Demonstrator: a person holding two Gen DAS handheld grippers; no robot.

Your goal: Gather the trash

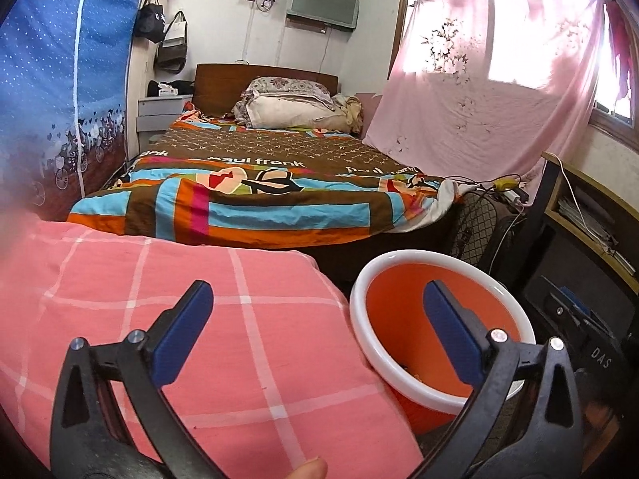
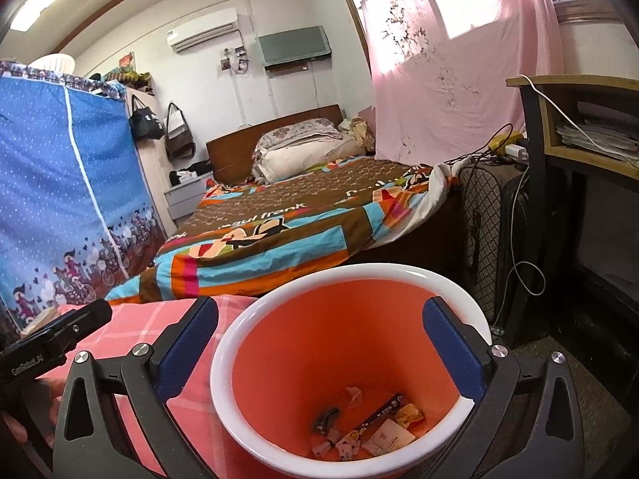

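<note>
1. The left gripper (image 1: 315, 331) hovers with its fingers spread wide and nothing between them, above the pink checked cloth (image 1: 207, 331) and the near rim of the orange bin (image 1: 403, 319).
2. The right gripper (image 2: 319, 347) is likewise spread and empty, positioned directly over the mouth of the orange bin (image 2: 339, 339).
3. The bin stands just beside the pink checked cloth (image 2: 131, 327), near the foot of the bed (image 2: 279, 231).
4. Trash pieces (image 2: 371, 427), wrappers and small packets, lie on the bin floor.
5. A suitcase (image 2: 487, 231) stands behind the bin.
</note>
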